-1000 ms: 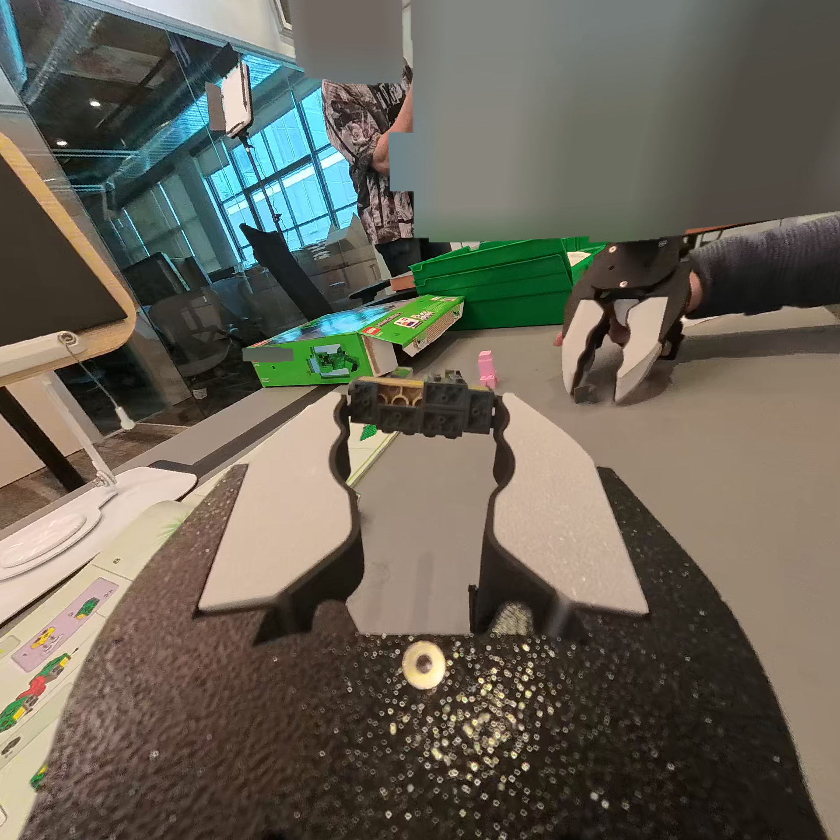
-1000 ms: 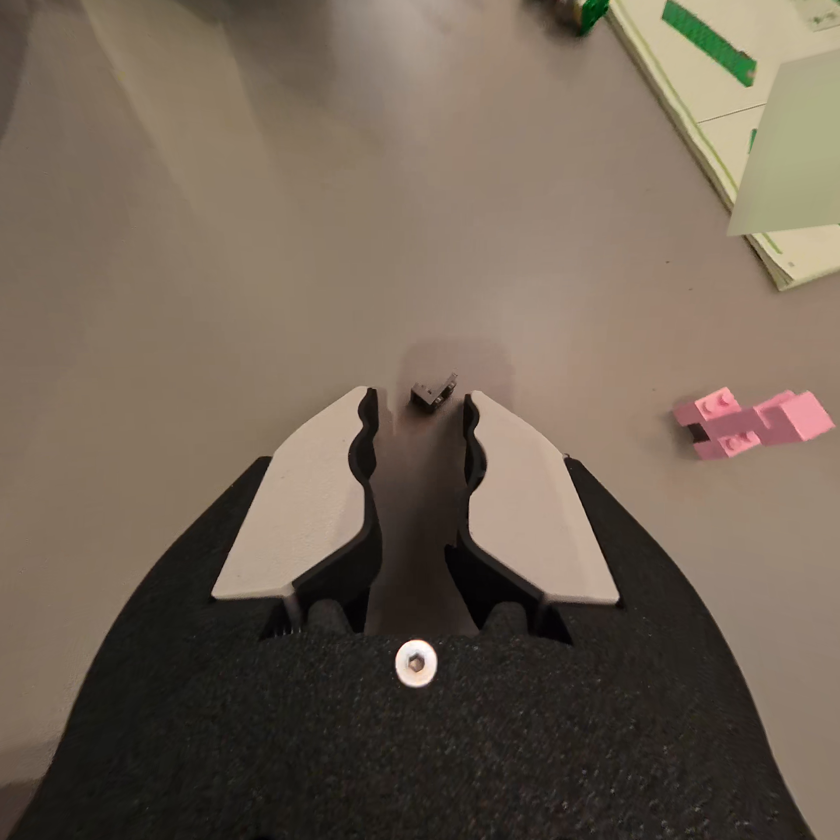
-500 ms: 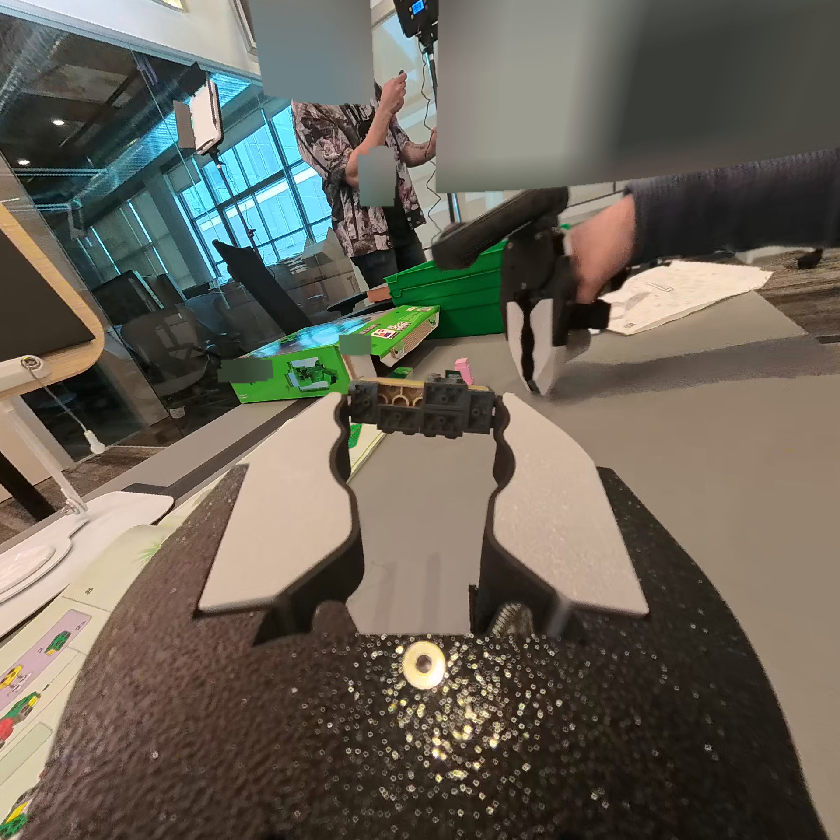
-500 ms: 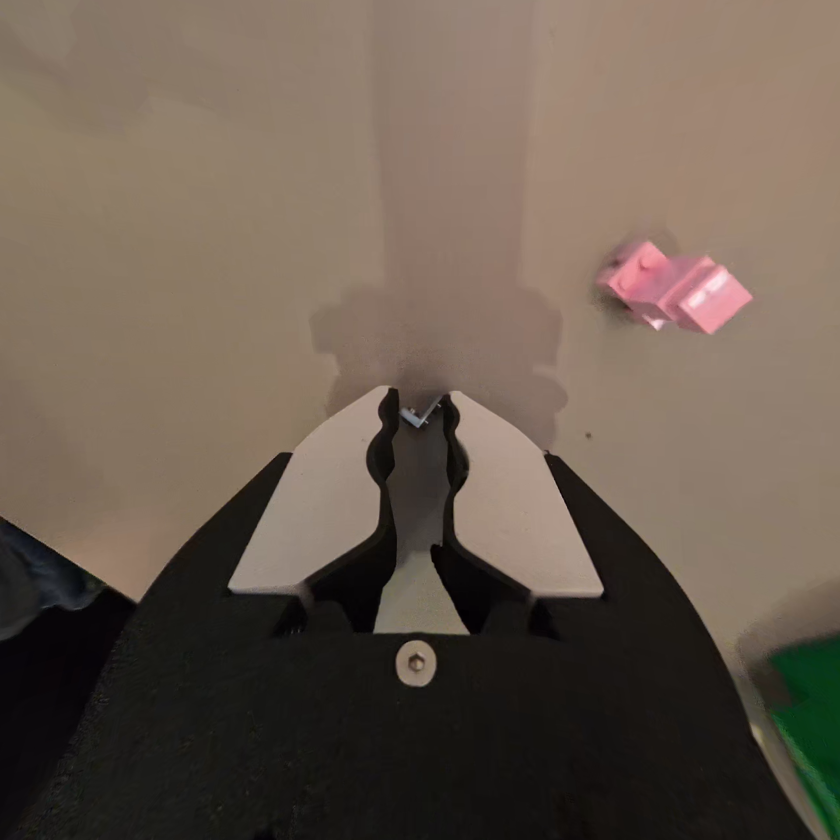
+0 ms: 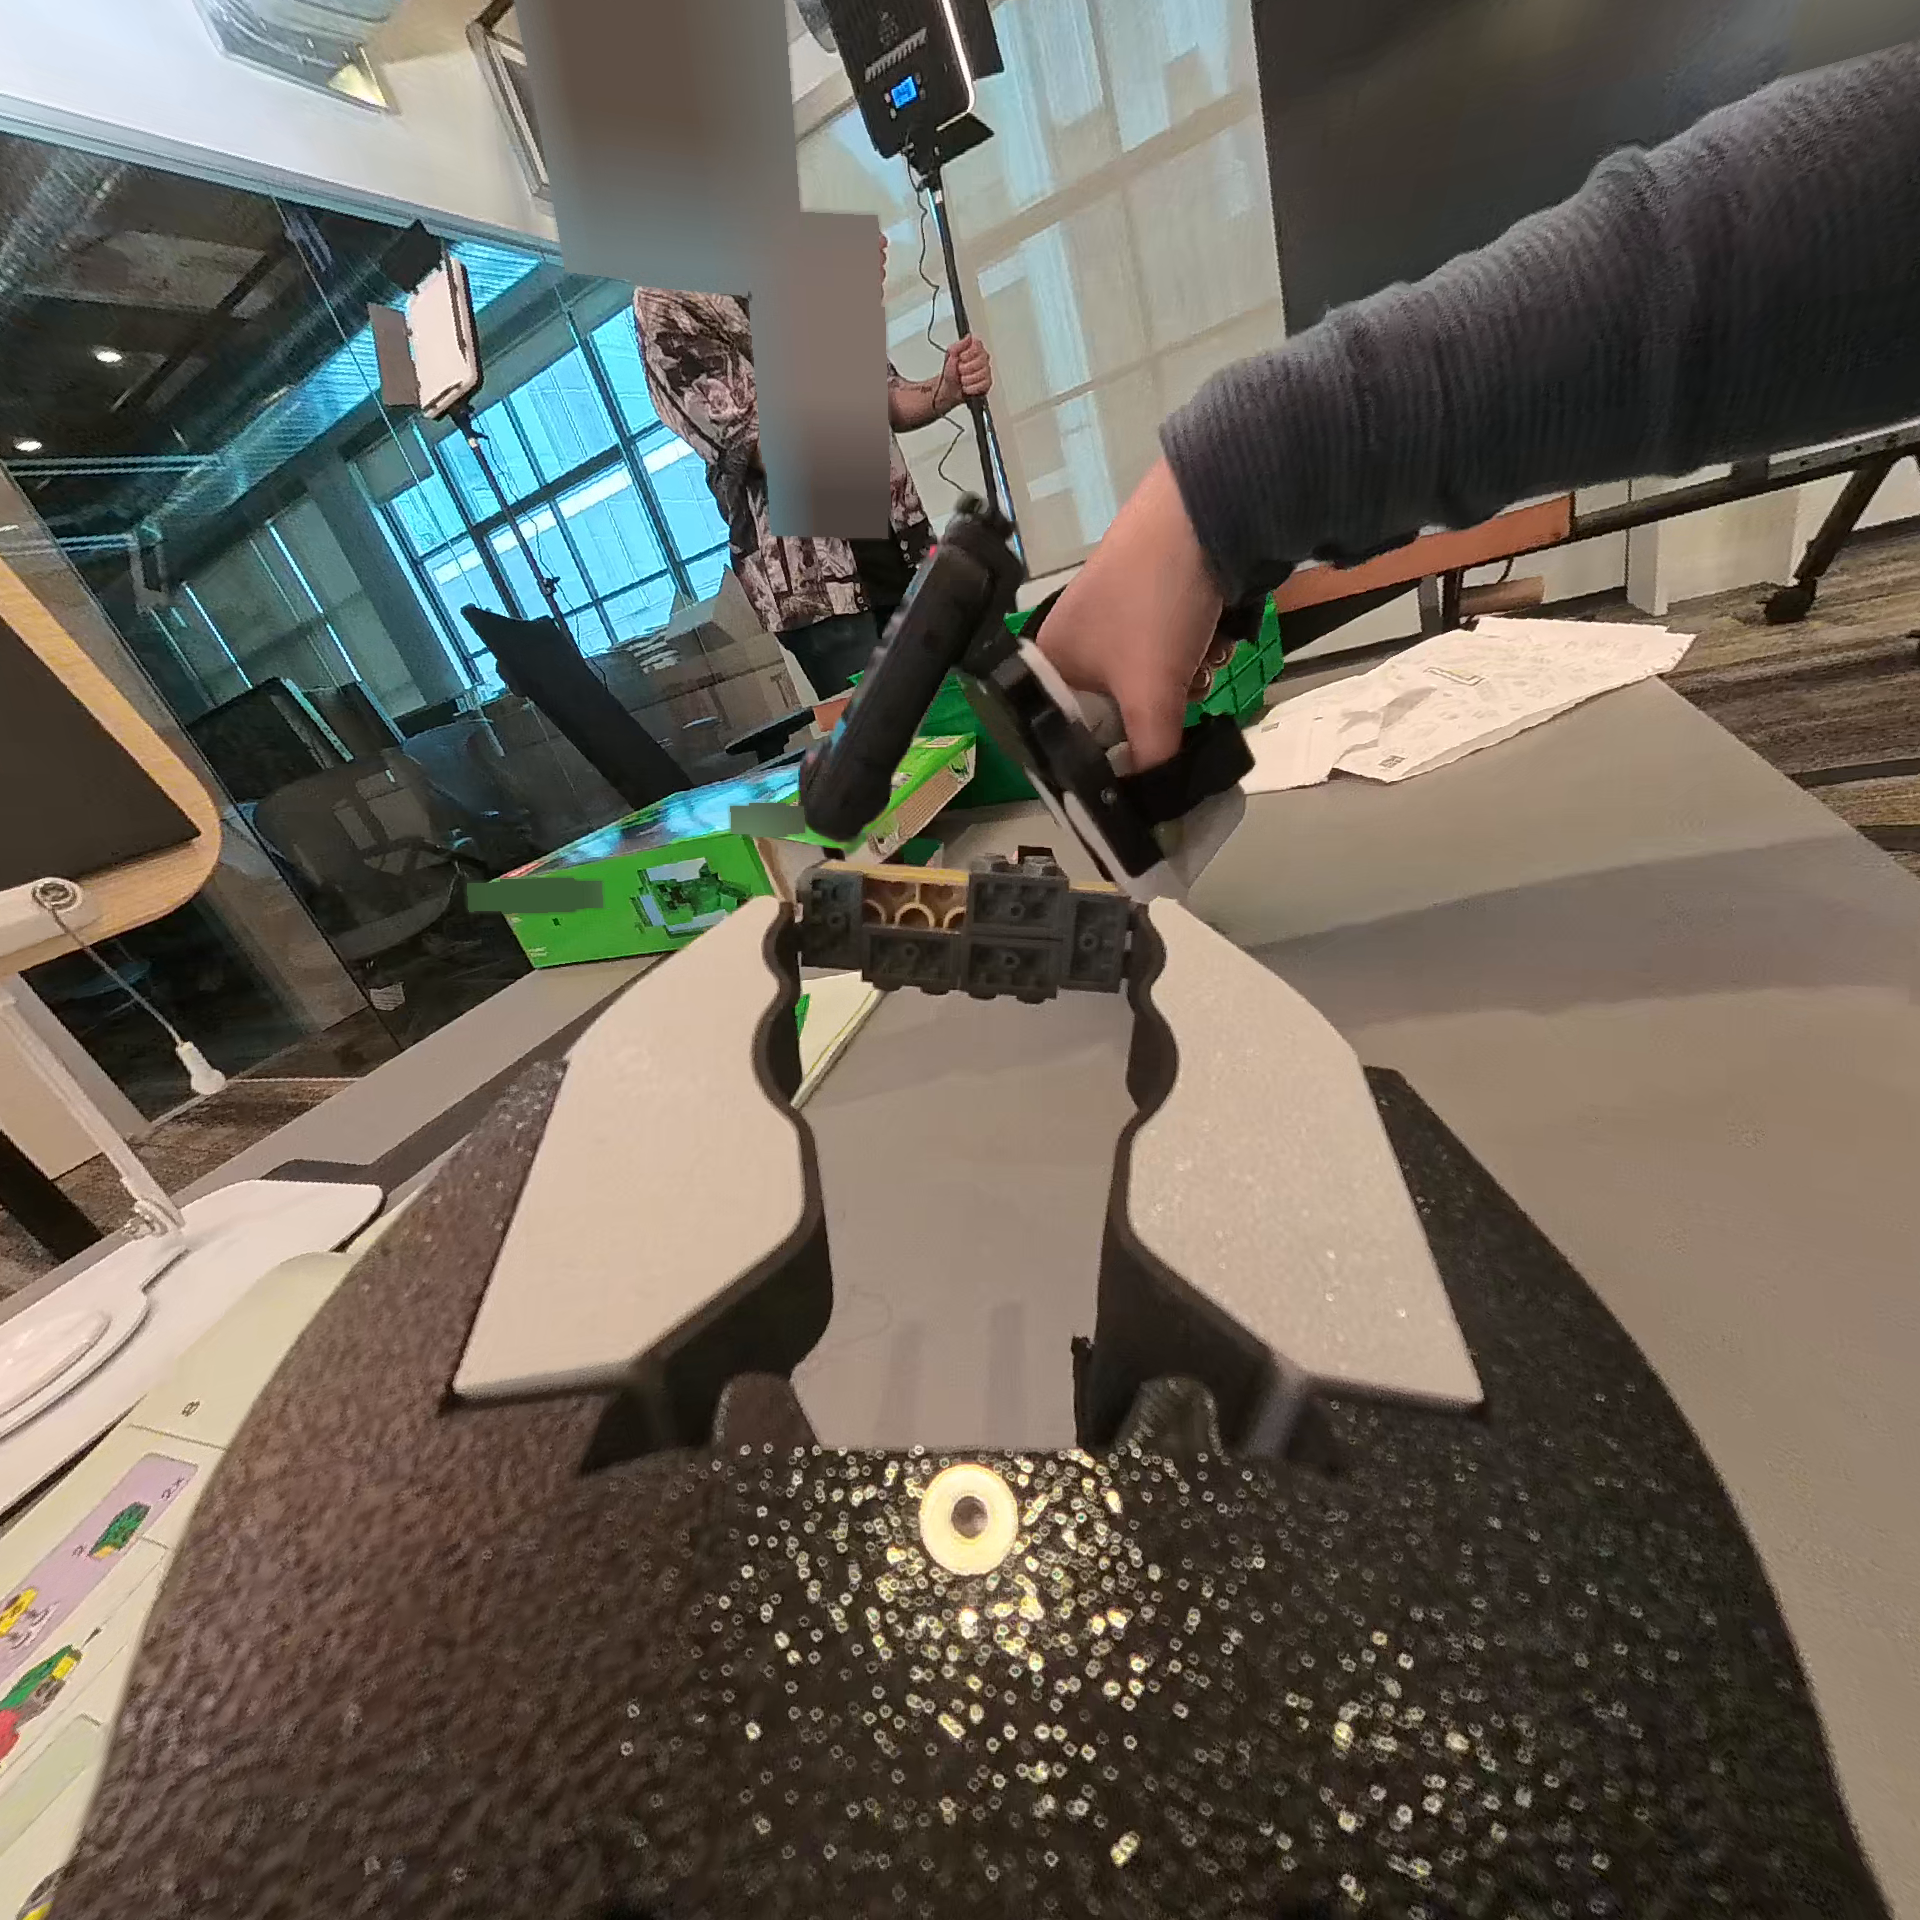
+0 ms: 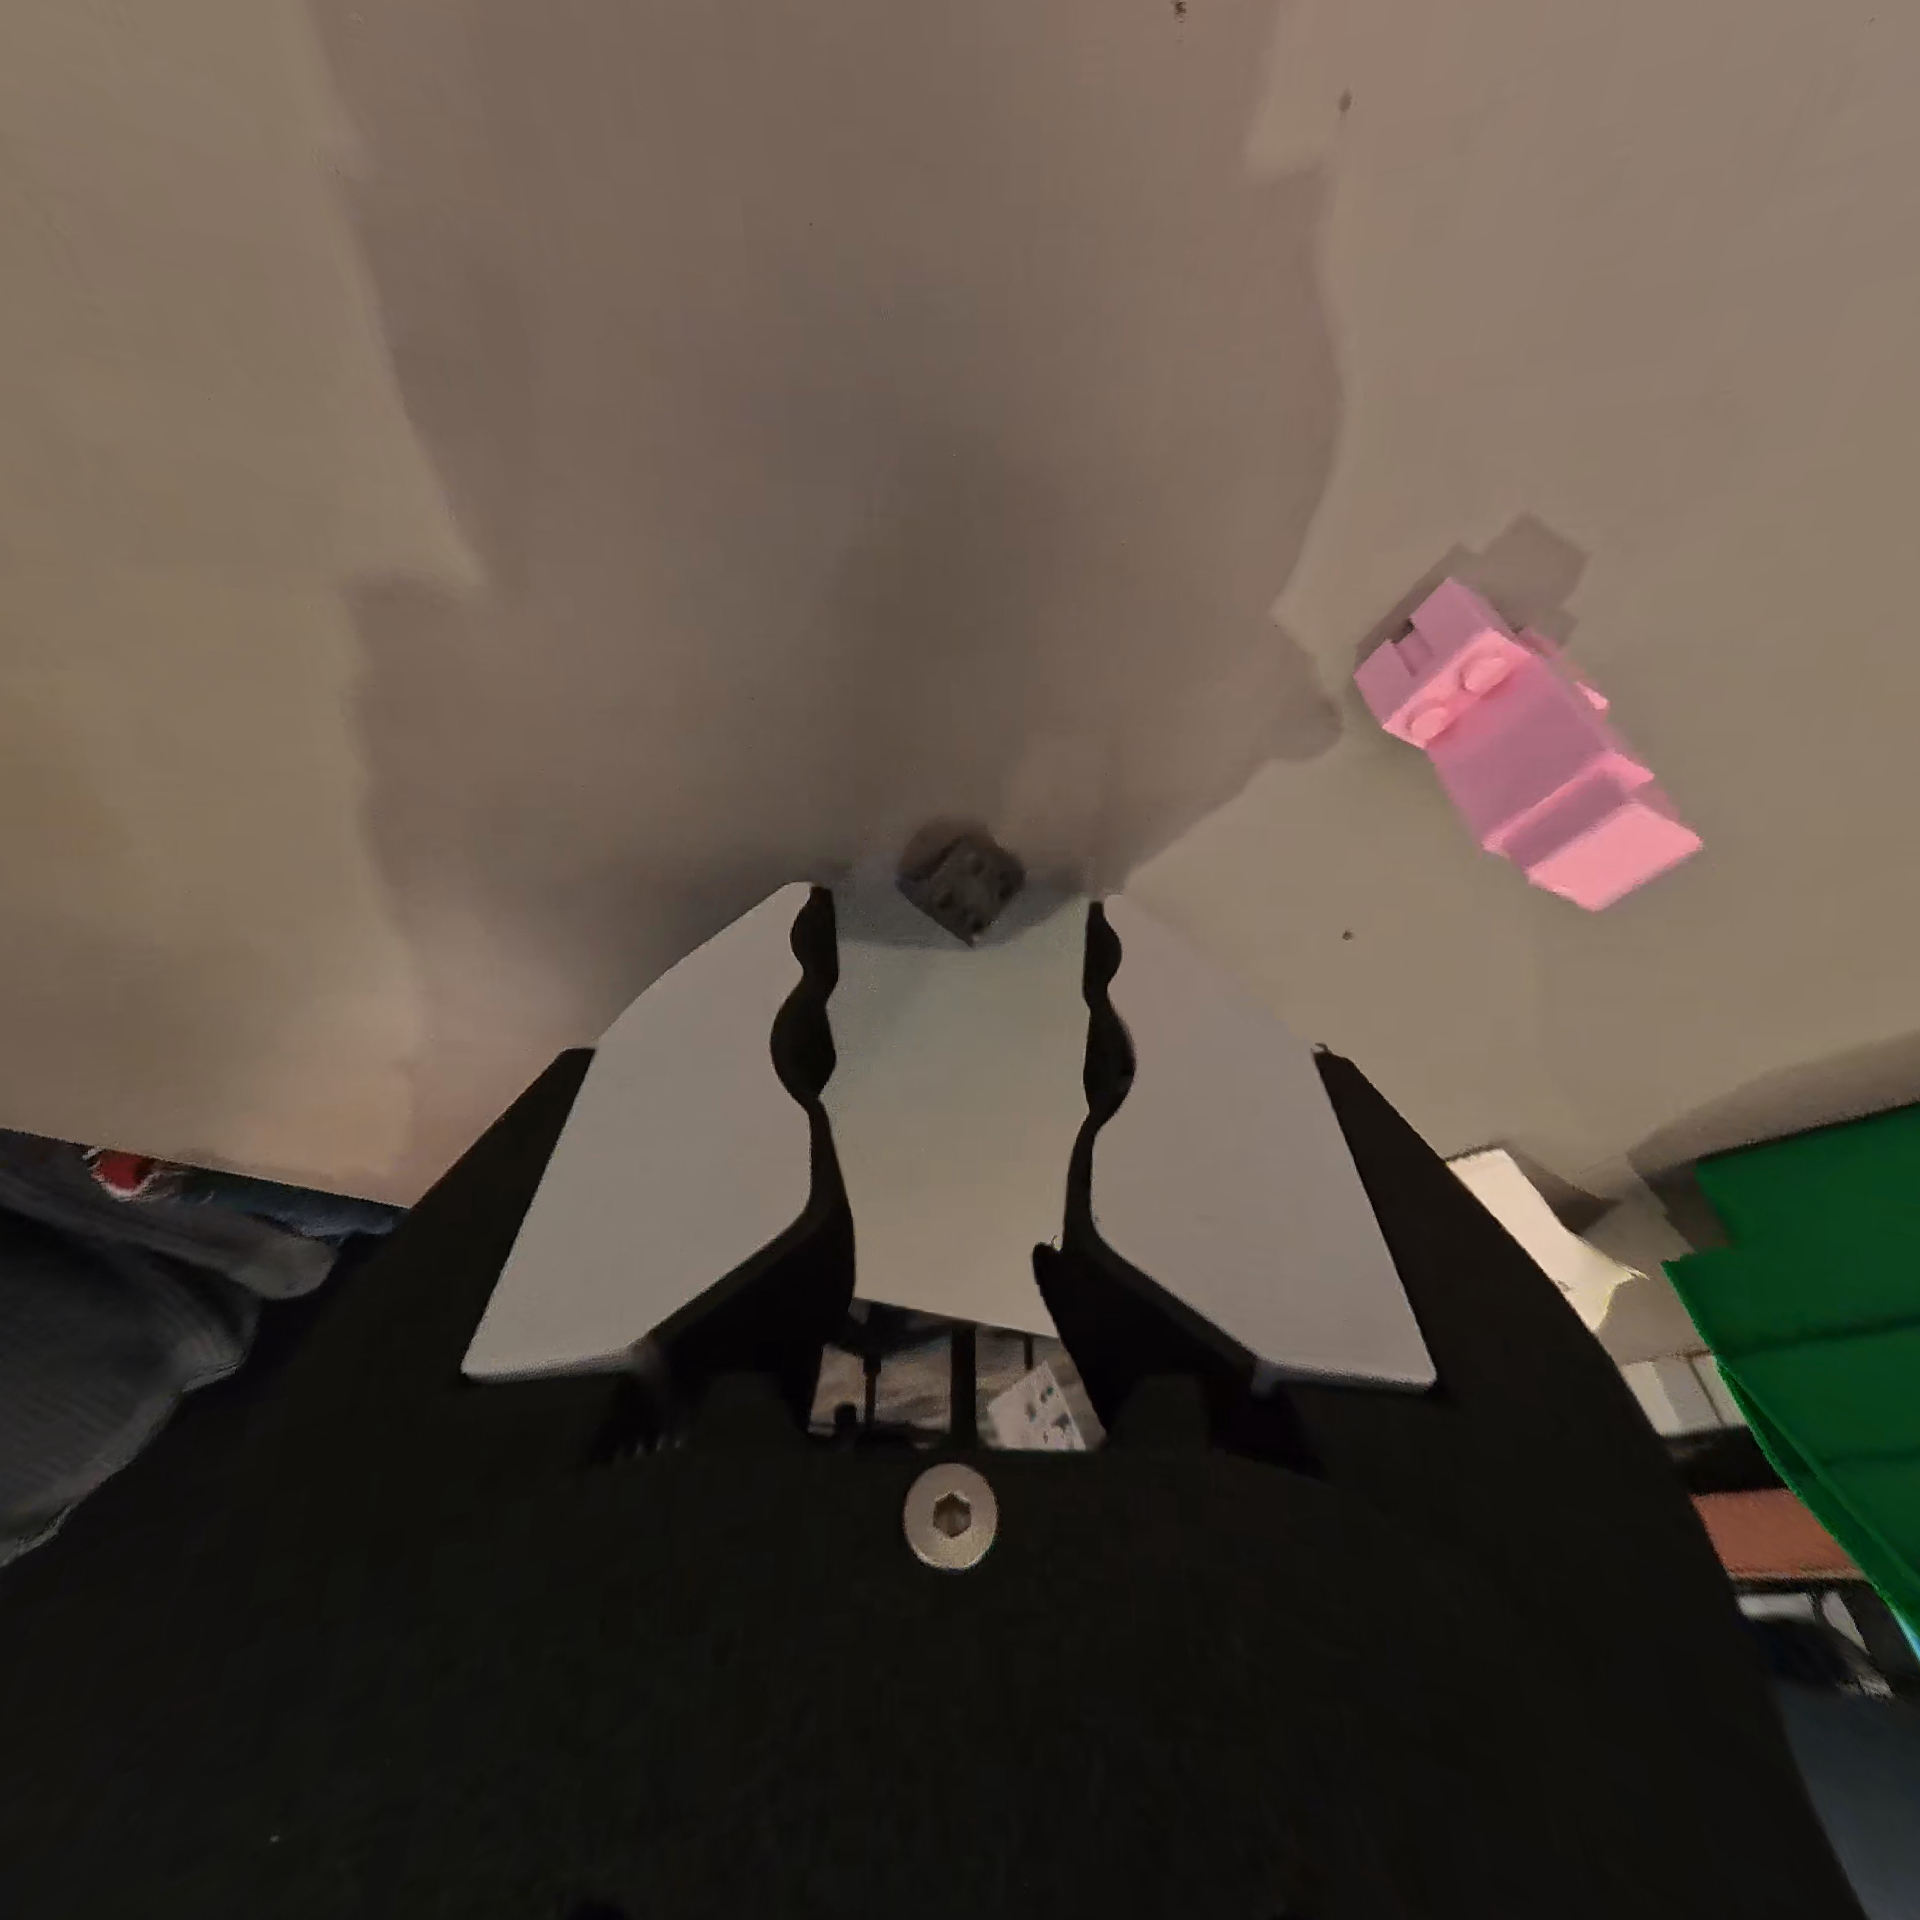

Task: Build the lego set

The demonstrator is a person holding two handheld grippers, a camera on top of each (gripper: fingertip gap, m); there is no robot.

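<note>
My left gripper (image 5: 958,940) is shut on a dark grey and tan lego assembly (image 5: 1003,930) and holds it above the grey table (image 5: 1558,1039). My right gripper (image 6: 951,899) is open. A small dark grey brick (image 6: 958,883) sits just past its fingertips, between them and touching neither finger. In the left wrist view the right gripper (image 5: 1148,868) is held tilted in a hand, with its tips just behind the assembly's right end. A pink lego piece (image 6: 1517,748) lies on the table to the right of the small brick.
A green lego box (image 5: 665,883) and green bins (image 5: 1236,665) stand at the far side; the bins also show in the right wrist view (image 6: 1818,1351). An instruction booklet (image 5: 62,1558) and white lamp base (image 5: 156,1278) lie left. A paper sheet (image 5: 1475,686) lies far right. A person (image 5: 790,499) stands behind. The left gripper's tips are roughly 25 centimeters from the right gripper's. The pink lego piece (image 6: 1517,748) is about 6 centimeters from my right fingertips and 25 centimeters from my left.
My right gripper pinched the small grey brick half a second ago; its jaws now stand apart and the brick is free. It has also tilted. My left gripper keeps its hold.
</note>
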